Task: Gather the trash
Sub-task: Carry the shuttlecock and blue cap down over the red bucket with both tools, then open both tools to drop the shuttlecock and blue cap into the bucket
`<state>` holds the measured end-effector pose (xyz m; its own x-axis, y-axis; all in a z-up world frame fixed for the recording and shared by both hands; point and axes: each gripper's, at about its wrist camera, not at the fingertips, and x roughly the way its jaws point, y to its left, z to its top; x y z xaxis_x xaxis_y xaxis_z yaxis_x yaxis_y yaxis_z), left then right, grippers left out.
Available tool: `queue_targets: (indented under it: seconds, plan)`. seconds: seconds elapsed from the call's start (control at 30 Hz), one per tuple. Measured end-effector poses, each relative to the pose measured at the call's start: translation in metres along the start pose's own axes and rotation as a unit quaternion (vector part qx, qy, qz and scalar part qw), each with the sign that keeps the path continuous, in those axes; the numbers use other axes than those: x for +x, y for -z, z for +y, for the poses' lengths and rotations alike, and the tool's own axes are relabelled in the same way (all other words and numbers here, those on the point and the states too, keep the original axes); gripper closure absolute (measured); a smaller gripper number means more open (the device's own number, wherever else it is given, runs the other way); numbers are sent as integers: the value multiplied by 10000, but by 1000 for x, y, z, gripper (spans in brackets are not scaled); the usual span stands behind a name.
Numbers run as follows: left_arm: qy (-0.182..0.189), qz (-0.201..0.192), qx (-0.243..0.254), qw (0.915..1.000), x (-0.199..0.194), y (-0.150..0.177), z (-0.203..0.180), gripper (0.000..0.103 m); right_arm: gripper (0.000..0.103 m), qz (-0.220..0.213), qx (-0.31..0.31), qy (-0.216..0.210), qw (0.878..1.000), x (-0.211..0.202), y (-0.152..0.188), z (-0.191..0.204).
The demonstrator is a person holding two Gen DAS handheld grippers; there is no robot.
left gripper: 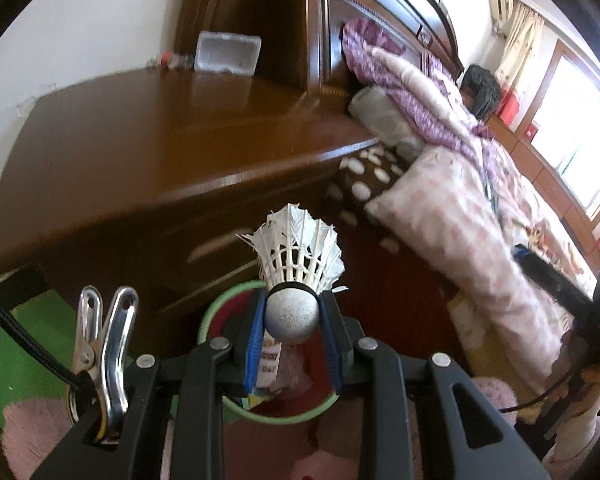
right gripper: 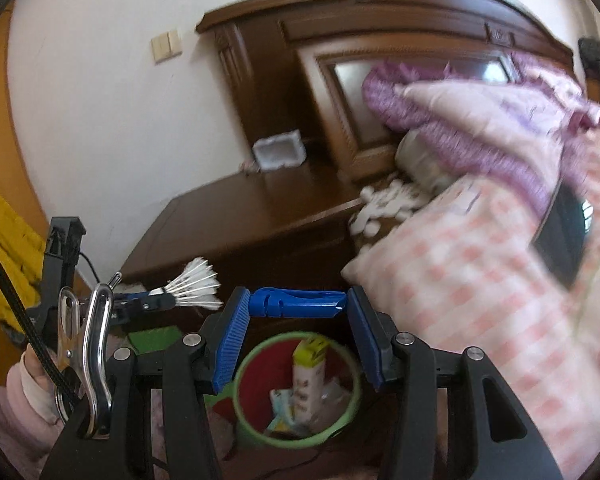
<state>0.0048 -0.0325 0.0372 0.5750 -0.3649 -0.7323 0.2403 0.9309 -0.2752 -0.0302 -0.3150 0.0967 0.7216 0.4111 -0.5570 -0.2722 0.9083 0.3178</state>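
Observation:
My left gripper (left gripper: pixel 292 316) is shut on the cork head of a white feather shuttlecock (left gripper: pixel 296 256), held above a round bin with a green rim (left gripper: pixel 220 304) that holds paper scraps. In the right wrist view the left gripper (right gripper: pixel 156 302) and its shuttlecock (right gripper: pixel 196 284) show at the left. My right gripper (right gripper: pixel 296 306) is shut on a blue plastic clip (right gripper: pixel 296 303), held crosswise between the pads, above the same green-rimmed bin (right gripper: pixel 244 368), which holds a white and yellow carton (right gripper: pixel 310 376) and wrappers.
A dark wooden nightstand (left gripper: pixel 172 148) stands behind the bin, with a white foam box (left gripper: pixel 227 53) at its back. A bed with pink checked bedding (left gripper: pixel 472 216) and a purple quilt (left gripper: pixel 404 76) lies to the right. A green mat (left gripper: pixel 20 344) covers the floor at left.

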Motion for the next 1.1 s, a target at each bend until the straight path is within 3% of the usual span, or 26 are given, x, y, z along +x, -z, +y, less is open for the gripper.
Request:
queue_targets:
  seconds: [0.2, 0.5, 0.77, 1.1]
  plan:
    - [-126, 274, 55, 9995, 28, 23, 3, 76, 52, 513, 290, 125, 9982, 53, 40, 8]
    - [-229, 652, 12, 9976, 70, 47, 14, 76, 52, 752, 1057, -192, 9914, 99, 72, 4]
    - [-261, 1002, -3, 9946, 108, 67, 20, 76, 52, 1458, 1176, -122, 9822, 138, 104, -1]
    - [-220, 1194, -33, 9926, 142, 92, 27, 76, 52, 1978, 1264, 39, 9721, 161, 124, -4]
